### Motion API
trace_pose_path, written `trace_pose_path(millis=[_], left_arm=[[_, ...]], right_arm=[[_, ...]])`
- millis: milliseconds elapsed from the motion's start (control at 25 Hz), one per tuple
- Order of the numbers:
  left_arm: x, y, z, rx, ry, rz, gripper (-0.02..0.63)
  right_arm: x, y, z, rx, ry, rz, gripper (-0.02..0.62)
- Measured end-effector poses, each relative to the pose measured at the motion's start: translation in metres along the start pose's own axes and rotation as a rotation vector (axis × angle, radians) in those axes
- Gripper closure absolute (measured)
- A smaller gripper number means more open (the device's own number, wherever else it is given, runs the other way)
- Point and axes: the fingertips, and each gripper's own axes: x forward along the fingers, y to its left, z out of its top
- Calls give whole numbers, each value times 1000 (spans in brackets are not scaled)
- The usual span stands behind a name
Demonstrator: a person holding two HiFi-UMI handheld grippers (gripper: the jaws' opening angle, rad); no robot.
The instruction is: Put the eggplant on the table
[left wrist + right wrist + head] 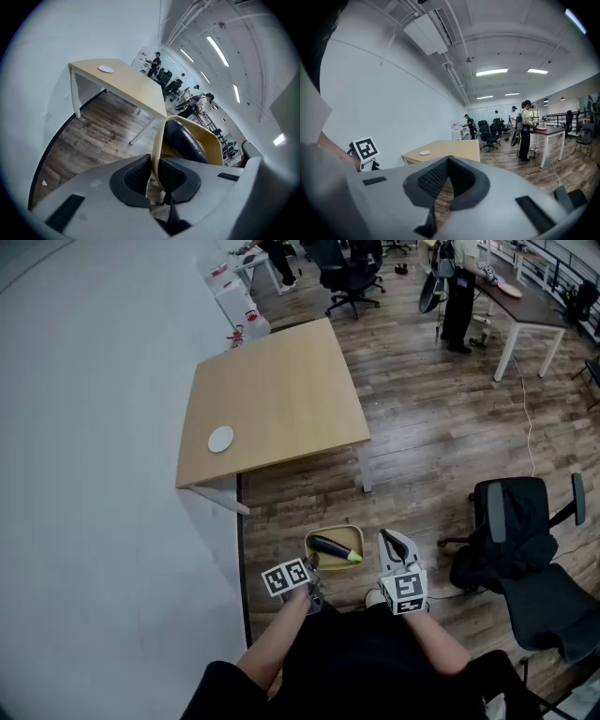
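Note:
A dark purple eggplant (333, 547) with a green stem end lies in a yellow bowl (330, 532) held above the wooden floor, close to my body. My left gripper (312, 566) is shut on the bowl's near rim. In the left gripper view the pads pinch the thin yellow rim (157, 150), and the eggplant (185, 139) shows just behind them. My right gripper (391, 542) hovers right of the bowl, shut and holding nothing, its jaws (448, 161) touching. The light wooden table (272, 399) stands ahead with a small white plate (220, 439) on it.
A white wall runs along the left. A black office chair (520, 545) stands close on my right. Further off are a white-legged desk (525, 310), more chairs (349, 273) and a standing person (457, 296). Open wooden floor lies between me and the table.

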Motion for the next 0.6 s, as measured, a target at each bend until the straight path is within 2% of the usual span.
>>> trace_pose_path(millis=[120, 280, 600], left_arm=[[2, -6, 10, -8, -20, -5, 568], [0, -5, 24, -27, -51, 2, 568], [17, -3, 35, -57, -46, 8, 568]], right_arm=[[-1, -12, 3, -3, -6, -45, 535], [-3, -29, 0, 50, -3, -96, 535], [11, -53, -4, 74, 36, -108, 535]])
